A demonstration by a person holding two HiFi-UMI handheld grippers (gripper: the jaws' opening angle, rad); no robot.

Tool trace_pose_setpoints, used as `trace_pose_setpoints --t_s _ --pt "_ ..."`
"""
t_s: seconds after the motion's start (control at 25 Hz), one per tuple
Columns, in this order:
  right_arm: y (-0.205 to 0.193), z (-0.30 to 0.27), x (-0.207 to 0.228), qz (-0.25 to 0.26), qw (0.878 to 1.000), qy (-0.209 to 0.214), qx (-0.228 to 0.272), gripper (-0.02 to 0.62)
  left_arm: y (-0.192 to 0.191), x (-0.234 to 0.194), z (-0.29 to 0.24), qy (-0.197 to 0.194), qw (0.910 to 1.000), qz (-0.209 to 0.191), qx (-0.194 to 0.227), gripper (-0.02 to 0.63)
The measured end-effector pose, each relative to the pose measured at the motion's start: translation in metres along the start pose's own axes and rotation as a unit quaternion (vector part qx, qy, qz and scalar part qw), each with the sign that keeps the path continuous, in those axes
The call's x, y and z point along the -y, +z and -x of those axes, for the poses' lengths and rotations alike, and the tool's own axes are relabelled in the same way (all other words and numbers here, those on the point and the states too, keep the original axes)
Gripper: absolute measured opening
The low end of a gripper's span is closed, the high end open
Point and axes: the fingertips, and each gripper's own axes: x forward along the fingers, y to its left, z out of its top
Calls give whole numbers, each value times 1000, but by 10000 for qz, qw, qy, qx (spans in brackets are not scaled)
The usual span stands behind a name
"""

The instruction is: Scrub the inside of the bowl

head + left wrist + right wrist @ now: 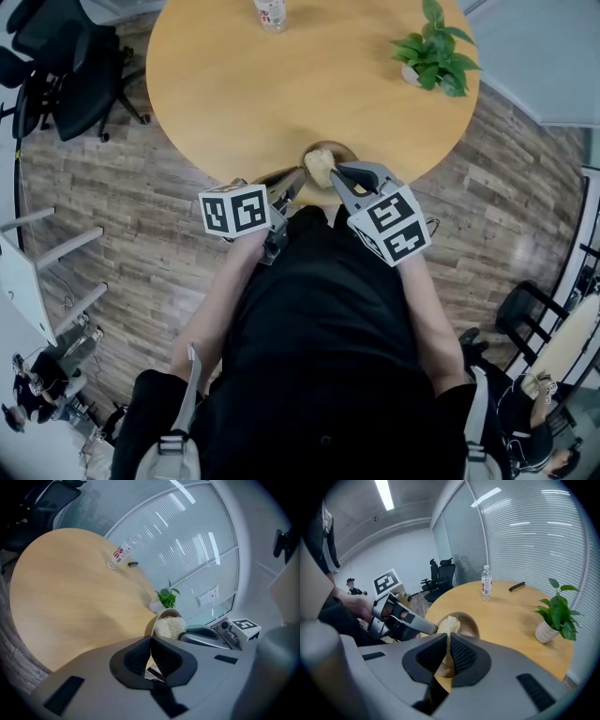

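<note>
My left claw [151, 642] is clamped shut on the thin rim of the bowl [158, 623], its two dark pads pressed on either side of the edge. My right claw [447, 642] is closed just as tightly on a beige loofah scrubber [449, 623], and a strip of the fibre is pinched between its pads.

From above, the left claw [292, 184] comes at the bowl [336, 147] from its left and the right claw [339, 174] from its right, and their tips nearly meet over it. The scrubber [320, 167] sits inside the bowl and fills much of the opening. In the left gripper view the bowl is tipped, with its mouth turned toward my right claw and the scrubber [169, 628] pushed against the inner wall. I cannot tell whether its base is resting on anything.

The bowl is at the near edge of the round wooden counter [272, 89], right in front of my body. A potted plant [433, 52] stands far across the counter on my right, and a clear bottle [270, 11] stands at the far rim, both well apart from the bowl. A small dark object [516, 586] lies near the bottle [486, 584]. Black office chairs [66, 80] stand on the plank floor [141, 206] to the left of the counter.
</note>
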Motion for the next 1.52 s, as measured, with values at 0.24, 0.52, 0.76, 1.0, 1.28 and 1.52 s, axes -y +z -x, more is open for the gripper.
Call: trace_pose_setpoints --t_s 0.24,0.52,0.76,1.0,1.28,1.52 --pt "-3 -4 15 -330 9975 -577 -222 26 1 11 3 123 9991 -413 -7 17" --pt "-6 -11 2 -385 9989 -212 -181 26 10 10 7 331 9973 -629 182 17" --pt "-9 -13 -8 1102 9913 -441 -571 26 6 10 9 350 9967 -718 118 17" --pt "-12 -14 -1 3350 9268 -1279 -1119 26 3 13 7 280 9967 -764 13 17" --pt "17 -9 1 4597 8683 -1619 -919 25 6 11 8 166 9990 -397 122 17" --pt "10 -14 10 4334 8800 -1617 -1081 25 12 19 10 21 9988 -370 317 18"
